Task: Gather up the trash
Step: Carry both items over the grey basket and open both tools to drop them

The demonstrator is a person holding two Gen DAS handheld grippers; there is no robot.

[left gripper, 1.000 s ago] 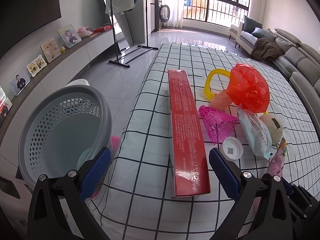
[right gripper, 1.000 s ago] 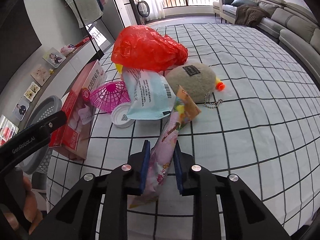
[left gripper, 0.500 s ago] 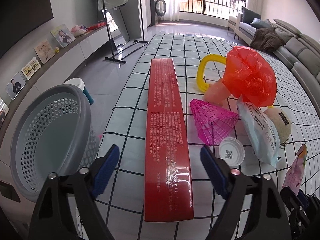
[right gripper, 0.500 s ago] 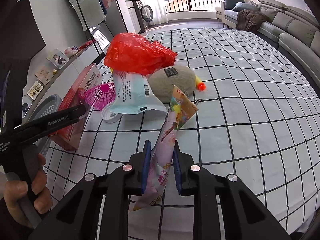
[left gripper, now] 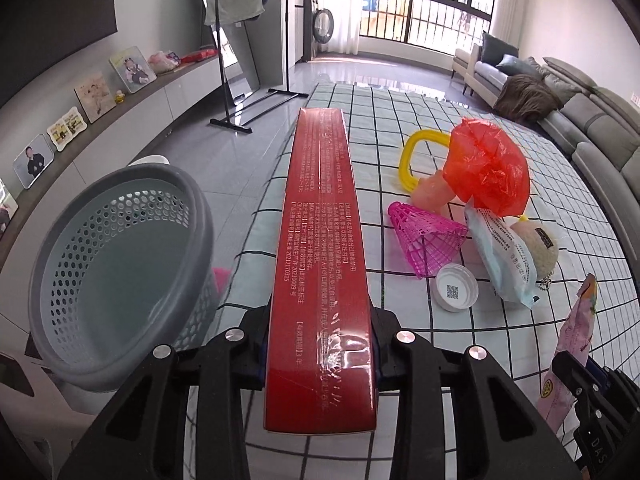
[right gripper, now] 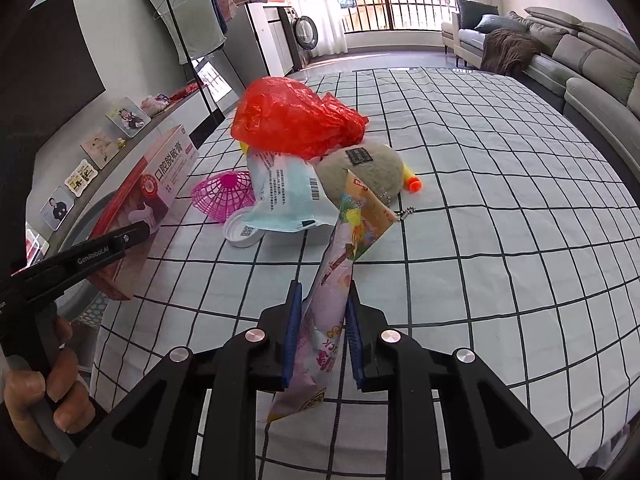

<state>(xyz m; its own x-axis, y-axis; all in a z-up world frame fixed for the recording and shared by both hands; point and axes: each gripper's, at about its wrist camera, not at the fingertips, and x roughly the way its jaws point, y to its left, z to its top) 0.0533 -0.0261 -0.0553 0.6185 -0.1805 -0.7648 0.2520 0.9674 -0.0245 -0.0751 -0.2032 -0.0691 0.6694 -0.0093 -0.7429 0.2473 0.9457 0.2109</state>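
Left wrist view, entry one: my left gripper [left gripper: 320, 344] is clamping the near end of a long red box [left gripper: 322, 236], jaws pressed against its two sides. The box is pointing away from me over the checked worktop [left gripper: 460, 344]. Whether its far end is resting on the cloth or hanging clear, I cannot tell.

Entry two: a grey basket [left gripper: 116, 268] is standing just beside the worktop's left edge, mouth open, apparently empty from what I am seeing.

Entry three, right wrist view: my right gripper [right gripper: 322, 340] is pinching a pink snack wrapper [right gripper: 340, 280], jaws closed on its middle, the wrapper sticking up and forward, lifted off the cloth.

Entry four, loose items near the middle of the worktop: a red plastic bag [right gripper: 292, 120], a pale blue packet [right gripper: 286, 196], a pink mesh cone [right gripper: 224, 196], a white lid [right gripper: 244, 232], a round grey plush [right gripper: 368, 168], a yellow ring [left gripper: 416, 156].

Step in hand, as I am judging it: two pieces of trash are gripped and neither is in the basket yet. The next move is calling for swinging the box leftward over the basket's mouth and tipping its length in before releasing, then bringing the wrapper across after it.
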